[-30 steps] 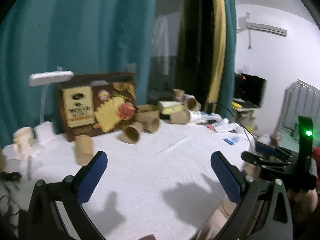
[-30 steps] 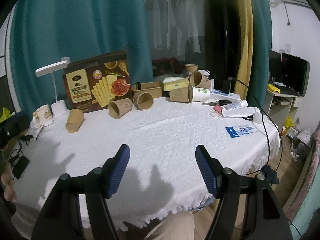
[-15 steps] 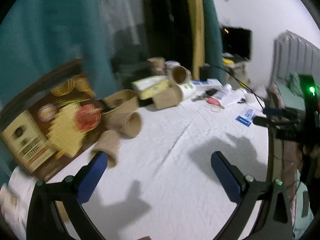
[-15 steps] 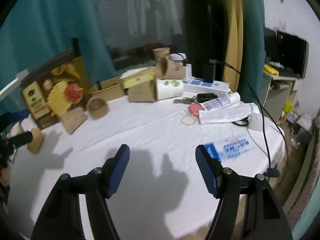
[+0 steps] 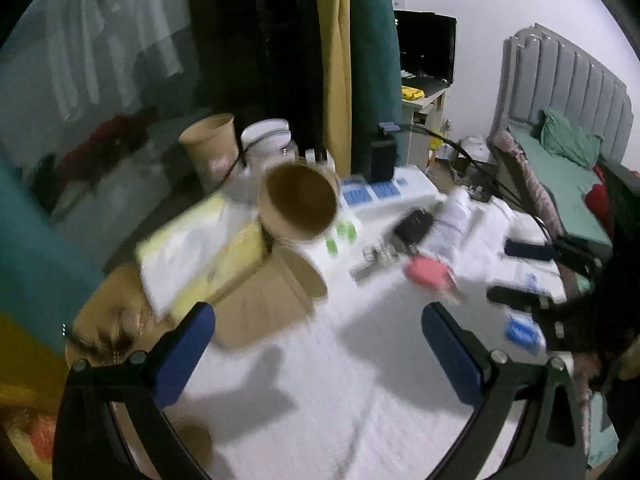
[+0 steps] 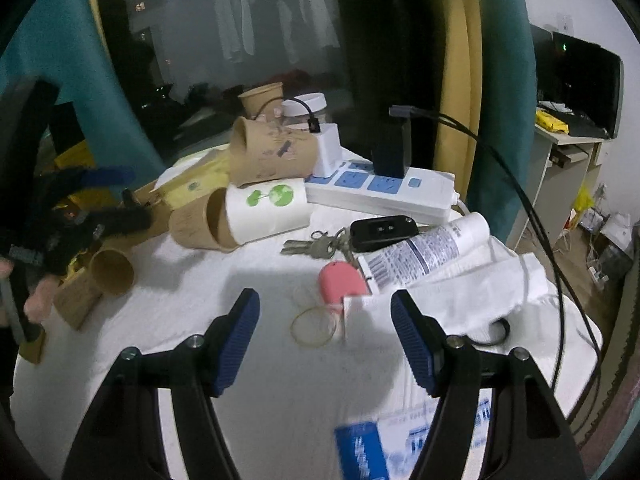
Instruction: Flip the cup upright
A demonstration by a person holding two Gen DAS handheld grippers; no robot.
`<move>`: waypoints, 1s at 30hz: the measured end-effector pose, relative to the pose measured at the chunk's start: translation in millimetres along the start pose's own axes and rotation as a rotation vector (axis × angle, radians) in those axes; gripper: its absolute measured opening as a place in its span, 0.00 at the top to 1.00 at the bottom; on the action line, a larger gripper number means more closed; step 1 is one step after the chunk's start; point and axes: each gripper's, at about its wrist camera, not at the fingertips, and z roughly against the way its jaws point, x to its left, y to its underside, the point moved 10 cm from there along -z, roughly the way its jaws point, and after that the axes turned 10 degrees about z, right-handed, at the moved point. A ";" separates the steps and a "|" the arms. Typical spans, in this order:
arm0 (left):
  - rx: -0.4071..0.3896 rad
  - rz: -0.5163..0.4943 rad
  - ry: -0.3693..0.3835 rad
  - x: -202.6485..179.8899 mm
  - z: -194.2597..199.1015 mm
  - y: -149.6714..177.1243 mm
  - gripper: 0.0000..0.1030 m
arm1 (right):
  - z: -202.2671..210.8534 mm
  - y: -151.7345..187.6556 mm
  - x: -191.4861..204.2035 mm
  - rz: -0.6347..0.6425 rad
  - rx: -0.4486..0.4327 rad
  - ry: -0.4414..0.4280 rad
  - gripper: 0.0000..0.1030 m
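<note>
Several paper cups lie on their sides on the white tablecloth. A brown cup (image 5: 298,206) lies on top of a white cup with a green print (image 6: 266,208) and another brown cup (image 5: 276,294); the top one also shows in the right wrist view (image 6: 268,154). One brown cup (image 6: 262,100) stands upright at the back. My left gripper (image 5: 318,350) is open and empty, just short of the pile. My right gripper (image 6: 326,338) is open and empty over the table, to the right of the cups.
A power strip (image 6: 380,192) with plugs, keys with a black fob (image 6: 360,236), a white tube (image 6: 428,246), a pink object (image 6: 342,282), a rubber band (image 6: 312,326) and papers lie around the right gripper. A yellow tissue pack (image 5: 200,254) sits left of the cups.
Both grippers have swung right and closer to the cup pile at the back of the table. The biscuit box and lamp have left both views. Both stay open.
</note>
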 end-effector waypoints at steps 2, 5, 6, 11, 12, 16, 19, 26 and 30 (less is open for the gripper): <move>-0.004 -0.004 0.017 -4.3 -18.7 -22.7 0.00 | -6.4 -1.7 -1.7 -0.004 -0.003 -0.009 0.36; -0.023 -0.047 -0.015 -8.8 -44.7 -53.1 0.00 | -13.0 -1.4 -4.0 -0.014 -0.002 -0.013 0.36; -0.031 -0.057 -0.025 -10.2 -54.2 -64.0 0.00 | -13.5 -1.1 -4.3 -0.016 -0.003 -0.017 0.36; -0.003 -0.152 -0.076 -19.7 -91.3 -78.9 0.00 | -12.5 0.3 -5.2 -0.024 -0.009 -0.029 0.36; 0.010 -0.163 -0.099 -19.1 -99.7 -77.9 0.00 | -12.1 1.0 -5.0 -0.027 -0.008 -0.033 0.36; 0.016 -0.244 -0.256 -14.2 -113.1 -68.9 0.01 | -10.3 6.1 2.2 -0.018 0.014 -0.060 0.36; 0.067 -0.284 -0.276 -18.3 -119.5 -58.5 0.30 | -6.8 13.8 14.2 -0.022 0.046 -0.095 0.36; 0.040 -0.261 -0.275 -31.4 -72.8 -52.1 0.30 | 46.0 22.0 33.2 0.012 0.003 -0.055 0.36; -0.017 -0.260 -0.227 -53.5 -12.7 -43.4 0.30 | 83.9 32.6 37.4 -0.004 -0.031 -0.031 0.36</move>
